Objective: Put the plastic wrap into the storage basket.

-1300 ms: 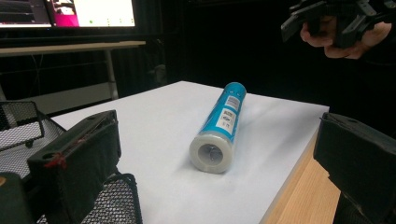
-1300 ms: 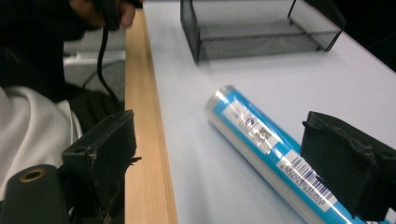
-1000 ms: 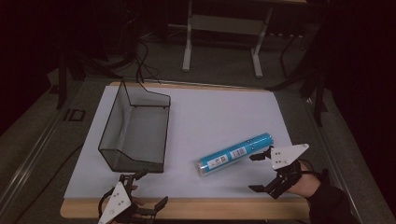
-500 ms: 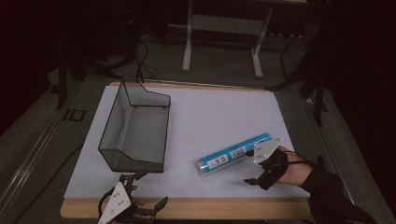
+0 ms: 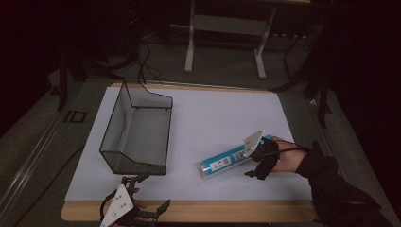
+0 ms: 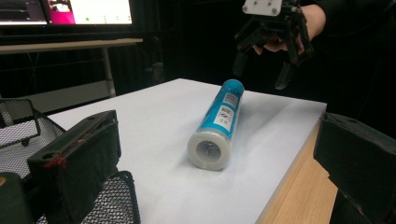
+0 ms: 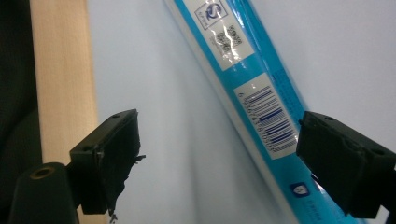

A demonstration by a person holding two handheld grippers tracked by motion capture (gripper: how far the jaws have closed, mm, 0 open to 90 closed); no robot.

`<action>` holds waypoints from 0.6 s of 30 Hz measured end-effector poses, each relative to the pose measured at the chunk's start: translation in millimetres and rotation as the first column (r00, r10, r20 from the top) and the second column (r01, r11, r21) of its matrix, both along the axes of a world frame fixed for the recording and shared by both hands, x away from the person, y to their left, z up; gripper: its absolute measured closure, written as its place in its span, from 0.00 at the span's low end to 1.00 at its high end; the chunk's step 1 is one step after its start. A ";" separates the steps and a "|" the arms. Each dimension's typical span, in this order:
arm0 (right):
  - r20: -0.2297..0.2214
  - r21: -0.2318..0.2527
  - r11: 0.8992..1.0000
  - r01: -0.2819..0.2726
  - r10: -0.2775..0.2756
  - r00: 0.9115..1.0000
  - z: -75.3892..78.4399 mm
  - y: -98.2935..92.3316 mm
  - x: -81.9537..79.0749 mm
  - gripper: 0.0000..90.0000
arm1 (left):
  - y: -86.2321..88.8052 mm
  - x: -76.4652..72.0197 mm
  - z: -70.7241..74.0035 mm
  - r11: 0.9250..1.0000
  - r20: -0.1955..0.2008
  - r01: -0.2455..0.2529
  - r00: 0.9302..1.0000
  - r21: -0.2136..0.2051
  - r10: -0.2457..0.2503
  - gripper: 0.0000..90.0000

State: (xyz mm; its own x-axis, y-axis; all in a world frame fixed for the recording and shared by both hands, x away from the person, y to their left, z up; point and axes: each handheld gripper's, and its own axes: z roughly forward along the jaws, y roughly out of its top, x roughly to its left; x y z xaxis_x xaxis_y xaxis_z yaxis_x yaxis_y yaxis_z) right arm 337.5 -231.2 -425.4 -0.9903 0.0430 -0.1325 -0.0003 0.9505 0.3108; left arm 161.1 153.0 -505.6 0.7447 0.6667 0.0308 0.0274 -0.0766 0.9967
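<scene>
Right gripper (image 5: pixel 257 163), lower right of the high view: jaws apart, just been closing, straddling the far end of the blue tube (image 5: pixel 227 161) without pressing it (tube lies flat on the white bench (image 5: pixel 217 113)); left gripper (image 5: pixel 142 196), bottom left, jaws apart, empty; mesh basket (image 5: pixel 137 132) at left.

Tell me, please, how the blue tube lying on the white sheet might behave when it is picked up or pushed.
The blue tube lies on its round side, so a sideways push would probably make it roll. Its glossy wrap may be slippery between the pads. It looks stiff and straight, so it should lift without sagging, though a grip near one end might let it tilt.
</scene>
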 end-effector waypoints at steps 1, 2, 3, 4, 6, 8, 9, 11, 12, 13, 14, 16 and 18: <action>-0.001 -0.009 1.000 0.001 -0.001 1.000 -0.2 1.4 1.8 0.15 | 0.0 0.0 0.0 1.000 0.000 0.000 1.000 0.000 0.000 0.01; 0.005 -0.019 1.000 -0.005 0.005 1.000 -0.6 2.9 3.1 0.15 | 0.0 -0.2 0.0 1.000 0.001 -0.001 1.000 0.001 0.001 0.01; 0.005 -0.019 1.000 -0.005 0.005 1.000 -0.6 2.9 3.1 0.15 | 0.0 -0.2 0.0 1.000 0.001 -0.001 1.000 0.001 0.001 0.01; 0.013 -0.031 0.999 -0.013 0.014 1.000 -1.2 5.4 5.7 0.15 | 0.0 -0.3 0.0 1.000 0.000 0.000 1.000 0.002 0.000 0.01; 0.036 -0.039 0.999 -0.033 0.034 0.999 -1.9 7.5 7.8 0.15 | -0.2 0.0 -0.4 1.000 -0.003 -0.002 1.000 0.001 0.002 0.01; 0.057 -0.055 0.997 -0.045 0.049 0.997 -2.6 9.8 10.7 0.15 | -0.3 0.1 -0.5 1.000 -0.003 -0.002 1.000 0.001 0.002 0.01; 0.072 -0.054 0.997 -0.060 0.064 0.995 -2.7 10.9 12.1 0.15 | -0.3 0.1 -0.5 1.000 -0.003 -0.002 1.000 0.001 0.002 0.01; 0.057 -0.057 0.997 -0.058 0.061 0.997 -2.7 12.1 14.7 0.15 | -0.3 0.1 -0.6 1.000 -0.004 -0.005 1.000 0.003 0.005 0.01; 0.054 -0.064 0.996 -0.060 0.064 0.997 -4.0 14.2 19.6 0.15 | 0.2 -0.1 -0.5 1.000 -0.001 -0.009 1.000 0.006 0.009 0.01; 0.054 -0.064 0.996 -0.060 0.064 0.997 -4.0 14.2 19.6 0.15 | 0.2 -0.1 -0.5 1.000 -0.001 -0.009 1.000 0.006 0.009 0.01; 0.067 -0.077 0.995 -0.056 0.062 0.996 -6.6 16.0 24.9 0.15 | 0.4 -0.1 -0.5 1.000 -0.002 -0.010 1.000 0.005 0.010 0.01; 0.059 -0.094 0.994 -0.057 0.063 0.996 -10.4 17.8 30.0 0.15 | 0.8 -0.2 -0.5 1.000 -0.003 -0.011 1.000 0.005 0.011 0.01; 0.055 -0.107 0.992 -0.063 0.069 0.996 -13.4 19.9 33.2 0.15 | 0.9 -0.4 -0.4 1.000 -0.003 -0.012 1.000 0.006 0.012 0.01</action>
State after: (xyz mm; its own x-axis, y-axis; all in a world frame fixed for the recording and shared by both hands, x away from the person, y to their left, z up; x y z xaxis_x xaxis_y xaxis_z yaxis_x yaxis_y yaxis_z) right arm 370.7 -211.3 -438.8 -0.9810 -0.0398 -0.1901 -0.0796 0.9751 0.2068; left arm 160.7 153.9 -506.0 0.7368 0.6754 0.0323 0.0315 -0.0820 0.9961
